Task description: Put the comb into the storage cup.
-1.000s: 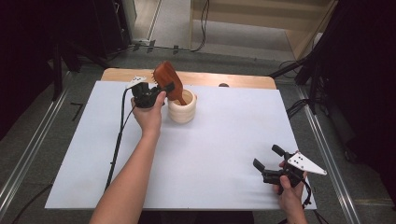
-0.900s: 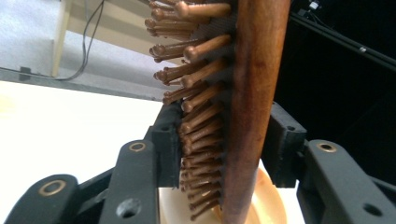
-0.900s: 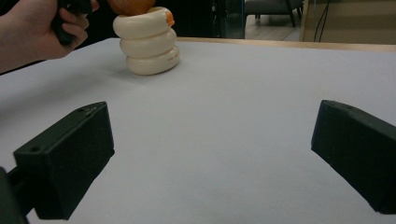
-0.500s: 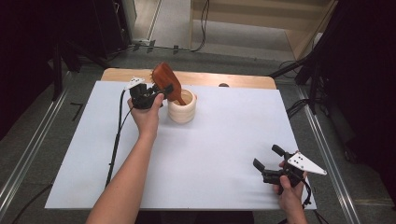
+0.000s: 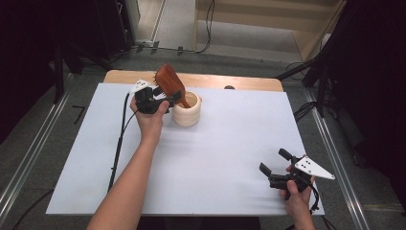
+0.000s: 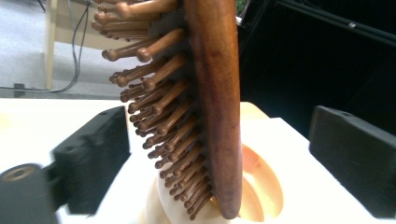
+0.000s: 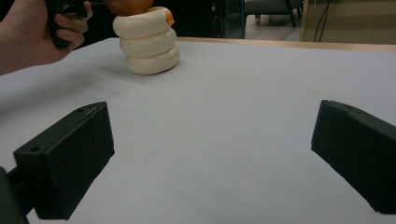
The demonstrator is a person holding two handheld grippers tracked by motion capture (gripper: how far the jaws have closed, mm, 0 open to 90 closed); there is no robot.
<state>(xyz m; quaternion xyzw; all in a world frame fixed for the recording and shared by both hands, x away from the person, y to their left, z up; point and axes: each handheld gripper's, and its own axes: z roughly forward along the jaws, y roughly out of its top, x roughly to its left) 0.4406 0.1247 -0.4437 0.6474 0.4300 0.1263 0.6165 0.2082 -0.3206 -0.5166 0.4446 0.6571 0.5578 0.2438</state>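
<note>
The step in hand is the release of a wooden hairbrush [image 5: 169, 84] into a cream ribbed holder [image 5: 187, 109]. The brush stands handle-down in the holder's mouth, head up and tilted toward the left tongs [image 5: 165, 97], with its wooden bristles [image 6: 159, 126] facing that tool's left jaw. The jaws of the left tongs have just been opening, and in the left gripper view they stand wide on either side of the brush head with a clear gap at each pad, so the tool is released and no longer bears the brush; the holder alone appears to carry it. The brush head remains between the two jaws, and the holder sits just ahead of and below them. The right tongs [image 5: 273, 166] rest near the front right corner of the white table [image 5: 230, 143], well apart from the holder, jaws spread and empty, with the holder far ahead and to their left in the right gripper view. By my judgement, placement is nearly complete. The next move calls for drawing the left tongs straight back, away from the brush, keeping both pads clear of the bristles and the head, since a brush leaning in a shallow holder could tip out if a jaw catches it.
</note>
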